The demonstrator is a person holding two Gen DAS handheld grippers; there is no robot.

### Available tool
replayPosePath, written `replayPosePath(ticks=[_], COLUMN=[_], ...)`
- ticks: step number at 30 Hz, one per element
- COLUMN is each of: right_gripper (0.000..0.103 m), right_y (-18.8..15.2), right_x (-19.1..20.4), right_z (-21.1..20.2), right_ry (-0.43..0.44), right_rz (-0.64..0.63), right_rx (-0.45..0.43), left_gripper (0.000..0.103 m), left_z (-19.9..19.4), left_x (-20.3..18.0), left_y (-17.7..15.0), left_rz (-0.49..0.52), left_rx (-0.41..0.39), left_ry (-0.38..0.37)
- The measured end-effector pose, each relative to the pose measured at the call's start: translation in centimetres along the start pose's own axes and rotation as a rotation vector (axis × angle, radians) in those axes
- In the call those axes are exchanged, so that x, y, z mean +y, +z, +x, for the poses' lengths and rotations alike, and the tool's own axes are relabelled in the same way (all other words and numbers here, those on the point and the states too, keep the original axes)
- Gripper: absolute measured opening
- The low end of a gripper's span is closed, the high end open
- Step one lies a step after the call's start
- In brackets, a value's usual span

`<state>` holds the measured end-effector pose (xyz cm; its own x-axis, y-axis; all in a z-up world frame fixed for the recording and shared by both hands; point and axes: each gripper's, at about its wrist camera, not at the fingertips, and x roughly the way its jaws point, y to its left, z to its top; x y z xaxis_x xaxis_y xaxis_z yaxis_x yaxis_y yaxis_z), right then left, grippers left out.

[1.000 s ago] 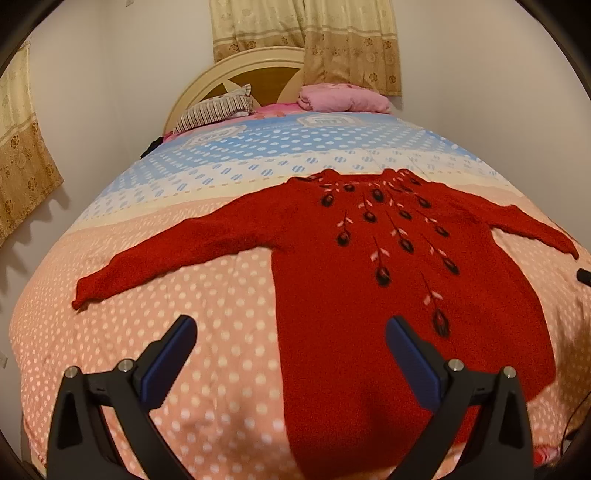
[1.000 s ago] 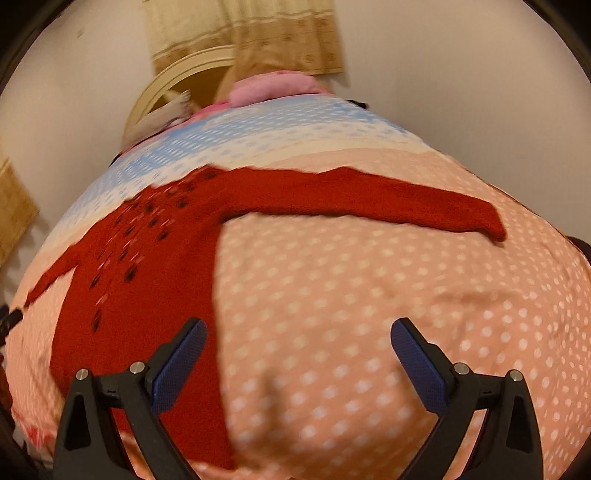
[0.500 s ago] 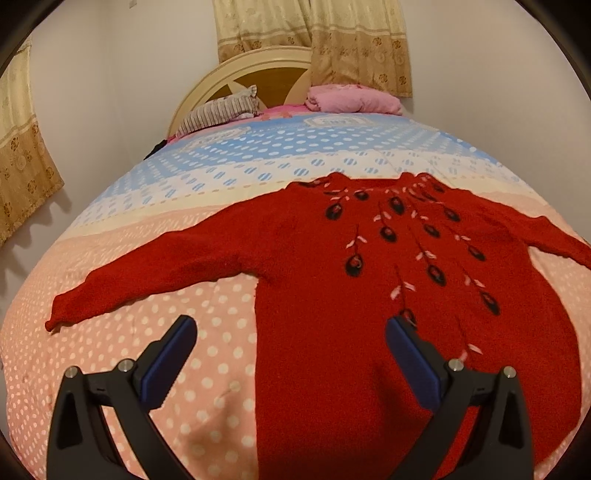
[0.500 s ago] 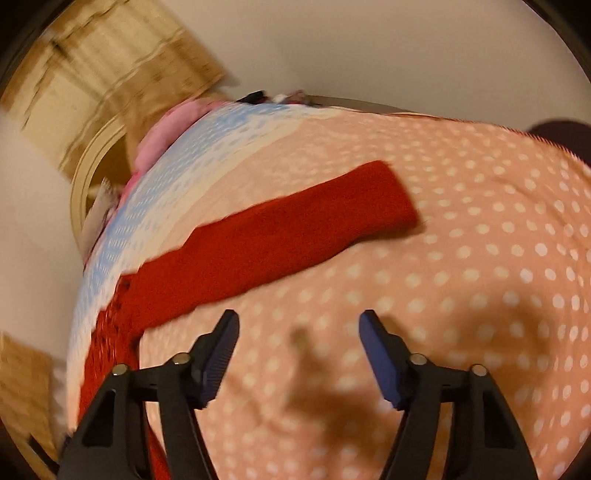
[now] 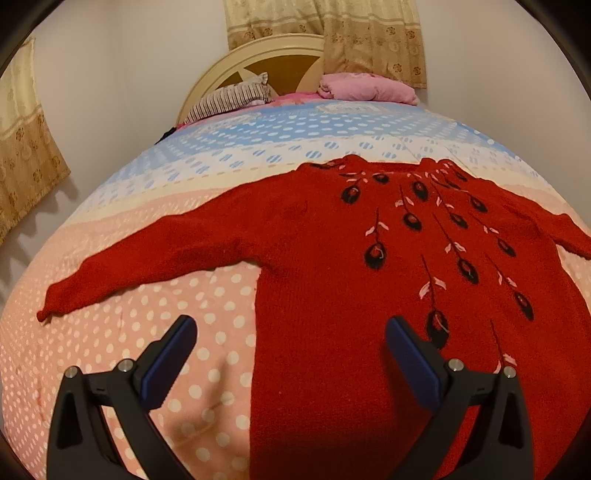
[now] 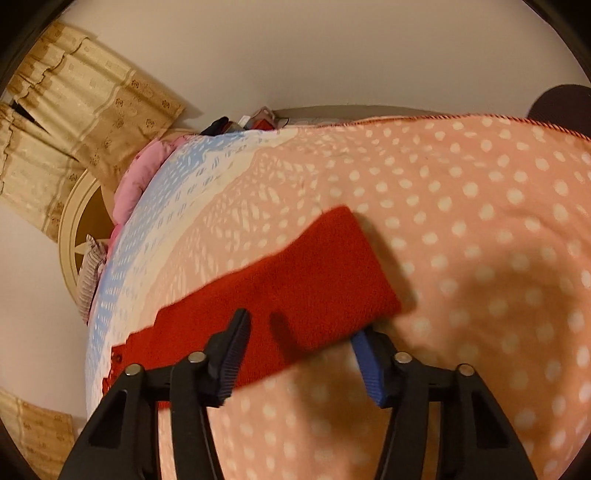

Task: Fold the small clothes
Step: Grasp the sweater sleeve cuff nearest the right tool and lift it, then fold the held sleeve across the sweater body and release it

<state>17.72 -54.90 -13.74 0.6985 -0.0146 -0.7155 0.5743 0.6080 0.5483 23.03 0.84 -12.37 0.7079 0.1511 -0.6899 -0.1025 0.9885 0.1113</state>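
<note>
A red knitted sweater [image 5: 332, 266] with dark feather motifs lies flat, face up, on the dotted bedspread [image 5: 177, 317], sleeves spread sideways. My left gripper [image 5: 290, 332] is open and empty, hovering over the sweater's left side edge near the hem. In the right wrist view the sweater's right sleeve [image 6: 295, 284] lies across the pink spread. My right gripper [image 6: 301, 332] is open and straddles the sleeve near its cuff; the right finger sits partly under the cuff edge.
Pillows [image 5: 365, 86] and a striped cushion [image 5: 229, 99] lie at the headboard [image 5: 266, 55]. Curtains [image 5: 325, 33] hang behind. The bed's right edge [image 6: 480, 118] has small items [image 6: 240, 123] beyond it by the wall.
My right gripper has moved in and down onto the right sleeve's cuff, its jaws now around it. My left gripper has moved closer to the sweater body.
</note>
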Motion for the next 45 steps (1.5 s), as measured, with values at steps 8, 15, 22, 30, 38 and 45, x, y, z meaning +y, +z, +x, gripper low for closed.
replayPosePath(ticks=[8, 15, 22, 30, 38, 45], right_gripper=[0.006, 0.006, 0.006, 0.006, 0.006, 0.006], right_y=[1.6, 2.9, 2.9, 0.5, -3.4, -8.0], right_x=[1.7, 7.9, 15.9, 24.8, 33.6, 39.8], right_z=[-0.9, -4.0, -6.0, -6.8, -7.3, -7.8], right_ry=[-0.019, 0.022, 0.066, 0.132, 0.208, 0.286], right_rz=[-0.065, -0.184, -0.313, -0.452, -0.588, -0.699], right_rx=[-0.052, -0.121, -0.167, -0.173, -0.162, -0.148], left_gripper=[0.103, 0.103, 0.103, 0.103, 0.103, 0.103], left_z=[-0.4, -1.2, -1.4, -1.0, -1.2, -1.0], left_x=[0.7, 2.8, 4.9, 6.7, 8.2, 9.0], left_y=[-0.3, 0.0, 0.4, 0.7, 0.9, 1.0], left_rz=[-0.02, -0.072, -0.107, -0.134, -0.158, -0.178], left_rx=[0.003, -0.019, -0.047, -0.037, -0.041, -0.036], left_ry=[-0.016, -0.012, 0.014, 0.029, 0.031, 0.031])
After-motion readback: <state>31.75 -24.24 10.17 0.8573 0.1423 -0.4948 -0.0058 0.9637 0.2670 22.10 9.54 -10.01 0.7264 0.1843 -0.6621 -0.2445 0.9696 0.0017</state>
